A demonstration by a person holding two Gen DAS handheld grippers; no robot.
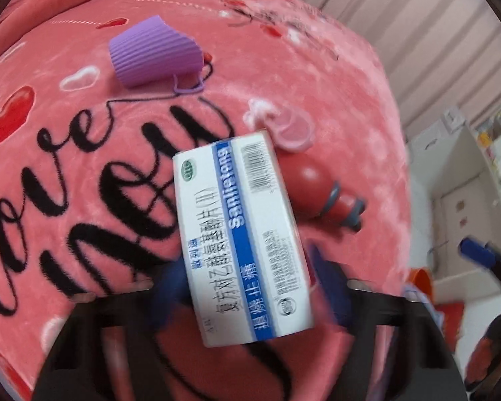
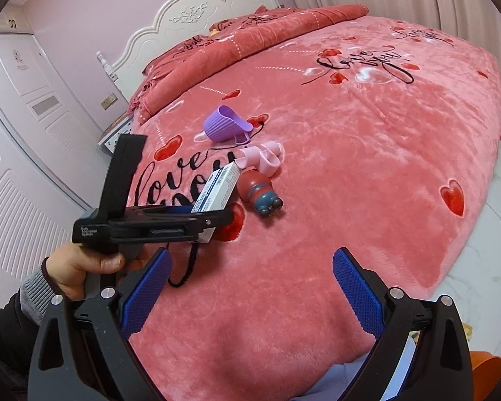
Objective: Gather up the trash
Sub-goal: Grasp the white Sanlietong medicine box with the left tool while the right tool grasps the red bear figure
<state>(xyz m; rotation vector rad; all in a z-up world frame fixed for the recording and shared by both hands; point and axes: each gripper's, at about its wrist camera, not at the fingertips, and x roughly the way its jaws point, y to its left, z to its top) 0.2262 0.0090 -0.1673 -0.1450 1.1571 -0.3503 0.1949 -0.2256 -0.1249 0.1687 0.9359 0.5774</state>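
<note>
Left wrist view, blurred: left gripper (image 1: 250,287) clamped on a white-and-blue medicine box (image 1: 240,237), its blue pads pressed to the box's two long sides near the lower end. Box is held above the pink bed blanket (image 1: 334,107) and tilts away from the camera, barcode end farthest. Beyond its far end lie a red toy figure (image 1: 320,190) with grey-blue feet and, just past that, a pale pink plastic piece (image 1: 292,130). Purple ribbed cup (image 1: 155,50) lies on its side farther up the blanket, well apart from the box. At far right edge a blue-tipped finger, probably of the other gripper. Right wrist view, sharp: right gripper (image 2: 250,292) spread wide with nothing between its blue pads (image 2: 357,295), hanging over the blanket (image 2: 367,167) near the bed's foot. Left gripper (image 2: 197,214) seen side-on, in the person's left hand (image 2: 83,267), holding the medicine box (image 2: 217,187) angled up and clear of the bed. Red toy figure (image 2: 255,192) lies just right of the box; pink piece (image 2: 264,157) just beyond it; purple cup (image 2: 225,128) beyond that. White headboard (image 2: 190,23) at the back.
</note>
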